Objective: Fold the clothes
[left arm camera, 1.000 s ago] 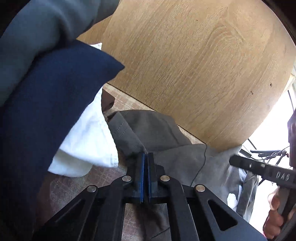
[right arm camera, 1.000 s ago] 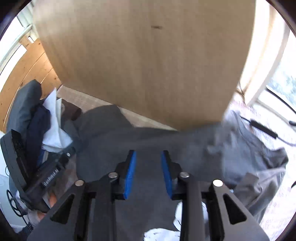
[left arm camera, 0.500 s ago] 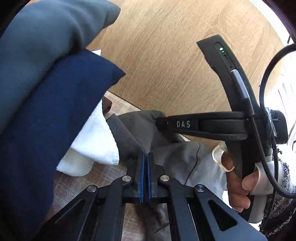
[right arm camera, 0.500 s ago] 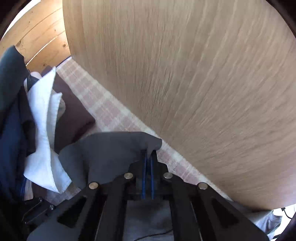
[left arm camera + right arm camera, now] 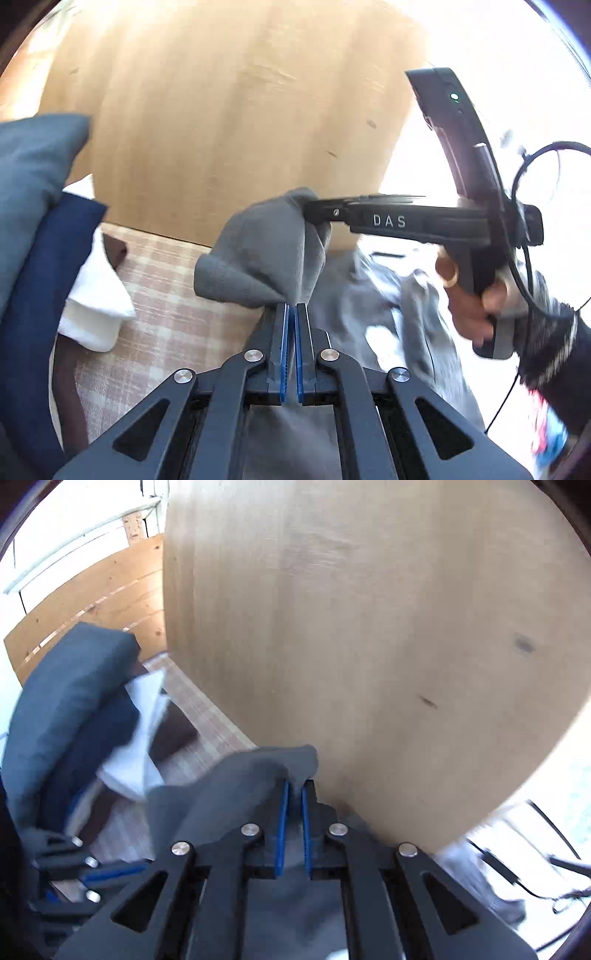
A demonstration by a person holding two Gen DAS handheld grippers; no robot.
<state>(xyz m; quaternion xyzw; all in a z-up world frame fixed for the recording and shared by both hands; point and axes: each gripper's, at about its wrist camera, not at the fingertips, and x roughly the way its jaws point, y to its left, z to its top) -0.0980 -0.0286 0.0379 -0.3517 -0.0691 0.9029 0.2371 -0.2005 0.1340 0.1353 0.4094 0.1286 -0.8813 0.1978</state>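
While lifted off the checked surface (image 5: 162,295), grey garment (image 5: 266,258) hangs lengthwise between left hand-held gripper (image 5: 291,314), jaws opening on fabric, and right hand-held gripper (image 5: 293,794), likewise opening around cloth.

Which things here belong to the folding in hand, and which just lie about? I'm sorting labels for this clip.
In the job:
- grey garment
- left gripper, jaws opening, cloth between them
- right gripper, jaws opening, cloth between them

Lying about:
- stacked clothes, left side
- white cloth
- wooden board
- checked cover
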